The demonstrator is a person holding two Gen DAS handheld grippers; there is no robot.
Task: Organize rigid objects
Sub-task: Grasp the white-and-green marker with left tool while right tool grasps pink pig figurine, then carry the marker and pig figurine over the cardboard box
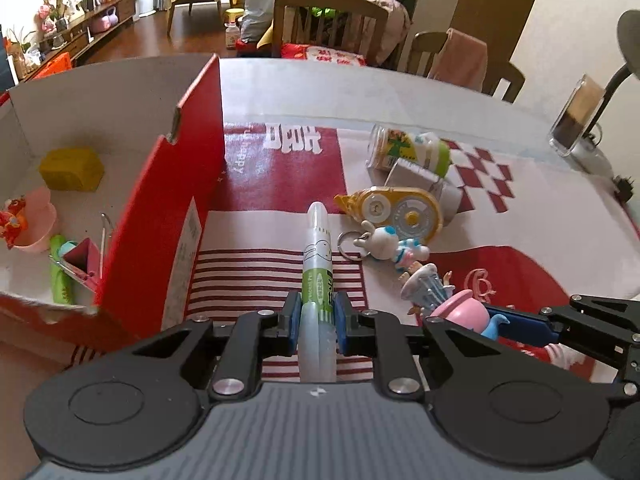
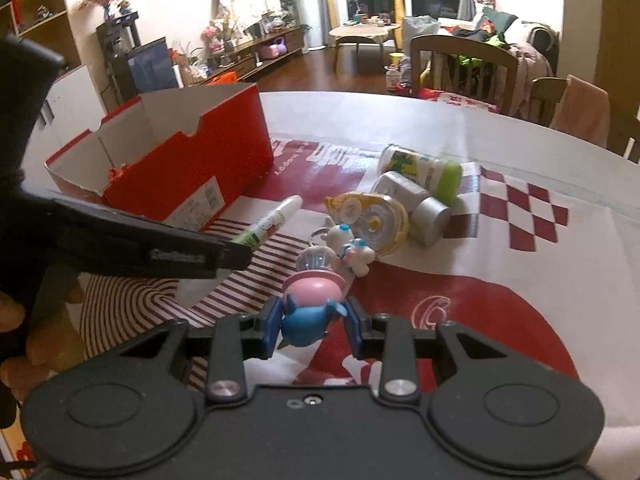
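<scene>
The left gripper (image 1: 317,322) has its blue pads pressed against both sides of a green-and-white glue pen (image 1: 318,256), which points away from the camera over the striped patch of the red-and-white tablecloth (image 1: 280,184), just to the right of the red cardboard box (image 1: 160,216). The right gripper (image 2: 314,330) is closed on a blue-and-pink toy figure (image 2: 310,306), its blue body pinched between the pads and its pink upper part reaching forward; it sits well right of the box and right of the pen, whose tip (image 2: 280,214) shows past the dark body of the left gripper in the right wrist view. Just beyond the figure, still right of the box, lies a white rabbit keychain (image 1: 384,242) with its metal ring toward the pen, and touching it on the far side is a yellow correction-tape dispenser (image 1: 396,210). Behind the dispenser, farther from the box's near corner, a clear jar with a green lid (image 1: 408,152) lies on its side against a silver canister (image 2: 428,220) and a second silver one (image 2: 396,188). Inside the box, on its white floor, are a yellow block (image 1: 72,168) toward the far wall, a pink bowl (image 1: 36,220) with a red-orange toy (image 1: 12,220) at the left side, and near the front wall a green tube (image 1: 60,276) beside a small pink-red piece (image 1: 82,258). Far right of the box, at the table's edge, a phone on a stand (image 1: 576,120) is lit.
</scene>
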